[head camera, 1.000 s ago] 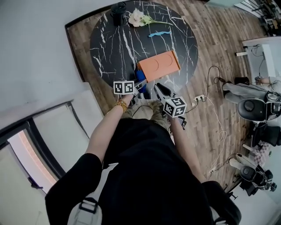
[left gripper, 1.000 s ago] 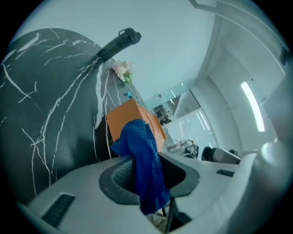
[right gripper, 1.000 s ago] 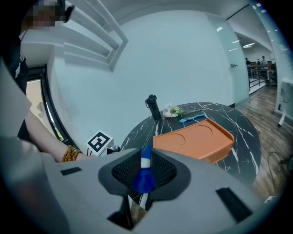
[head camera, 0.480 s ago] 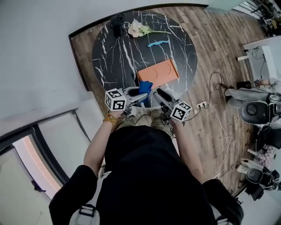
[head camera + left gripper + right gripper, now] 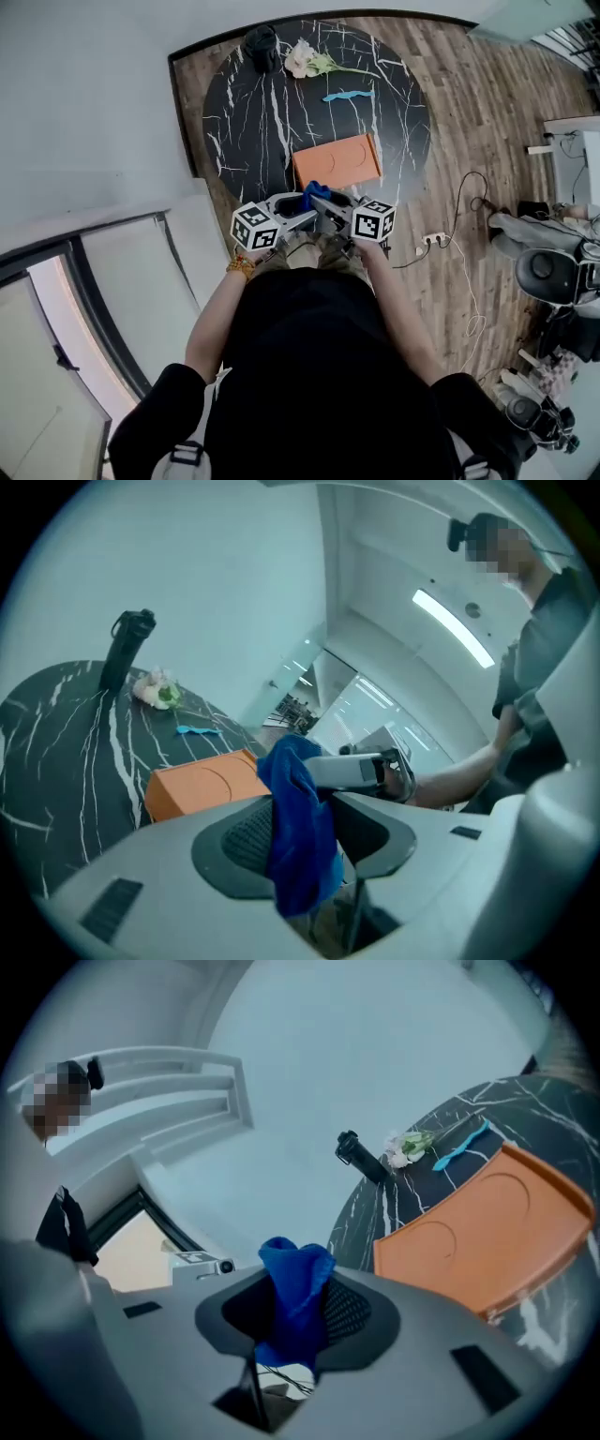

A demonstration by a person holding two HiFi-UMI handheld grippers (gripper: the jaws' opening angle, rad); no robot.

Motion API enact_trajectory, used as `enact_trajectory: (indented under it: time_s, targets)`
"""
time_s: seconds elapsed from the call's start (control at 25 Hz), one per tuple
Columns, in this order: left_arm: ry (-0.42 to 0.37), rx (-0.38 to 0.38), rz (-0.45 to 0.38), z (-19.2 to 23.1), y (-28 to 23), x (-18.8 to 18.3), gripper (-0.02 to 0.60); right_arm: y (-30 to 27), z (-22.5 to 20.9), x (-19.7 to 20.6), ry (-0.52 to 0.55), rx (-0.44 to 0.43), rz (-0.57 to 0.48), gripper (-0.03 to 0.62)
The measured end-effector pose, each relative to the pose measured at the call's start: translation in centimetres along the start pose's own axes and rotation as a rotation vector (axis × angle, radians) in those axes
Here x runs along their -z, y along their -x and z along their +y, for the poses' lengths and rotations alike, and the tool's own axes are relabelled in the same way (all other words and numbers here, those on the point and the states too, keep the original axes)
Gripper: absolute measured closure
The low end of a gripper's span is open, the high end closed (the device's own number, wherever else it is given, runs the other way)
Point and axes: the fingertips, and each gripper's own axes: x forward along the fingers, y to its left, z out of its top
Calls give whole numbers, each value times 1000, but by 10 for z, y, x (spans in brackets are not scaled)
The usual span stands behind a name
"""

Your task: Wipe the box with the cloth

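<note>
The orange box (image 5: 336, 159) lies flat on the round black marble table (image 5: 253, 112), near its front edge. Just in front of it my two grippers meet tip to tip over the blue cloth (image 5: 314, 194). The left gripper (image 5: 307, 214) points right; its jaws have just been opening and the cloth (image 5: 298, 836) hangs loosely between them. From the other side the right gripper (image 5: 326, 206) points left; its jaws have just been closing and pinch the cloth (image 5: 295, 1297). The box (image 5: 478, 1237) shows to the right in the right gripper view.
At the table's far edge stand a black bottle (image 5: 262, 47) and a pale flower (image 5: 305, 58), with a small light-blue thing (image 5: 347, 95) nearer the middle. Cables and a power strip (image 5: 433, 238) lie on the wooden floor to the right. A white wall runs along the left.
Both grippers rose from below the table's edge and came together. The left one brought the blue cloth up, and the right one's jaws now stand around it.
</note>
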Motion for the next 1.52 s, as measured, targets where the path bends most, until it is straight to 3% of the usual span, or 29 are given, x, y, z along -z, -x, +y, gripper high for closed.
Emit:
enact_trajectory:
  time_s: [0.12,0.32,0.44,0.6,0.68,0.84,1.04,1.16,1.24,1.36,1.52]
  targets:
    - [135,-138,-43,22,-5,0,402,19,-28,-11,92,25,93,490]
    - [276,-487,-45,66,4,24,393,30,-67,-77,239,-19,164,493]
    - [343,-599,-63,87,-2,29,373,-3,-79,-127,396,-39,165,493]
    - [427,-625,-88,93,-22,34,370,-61,-88,-138,675,-35,273,493]
    - [442,-632,-91,102,-29,31,370,-91,-96,-130,752,-49,362,493]
    - [471,-650,-93,126,-36,30,370,-135,-117,-101,640,-49,508,493]
    - [517,-672,-18,143,-43,53,376,-160,-131,-58,518,-76,677,493]
    - [548,-652,-30,149,-45,54,367,-164,-124,-34,499,-130,798,494]
    - [564,-655,-33,150,-44,54,368,-162,-119,-19,540,-162,874,497]
    - [579,-672,-38,151,-42,49,377,-159,-116,-16,554,-176,900,500]
    - [581,-719,-46,157,-37,46,393,-151,-128,-24,487,-157,919,503]
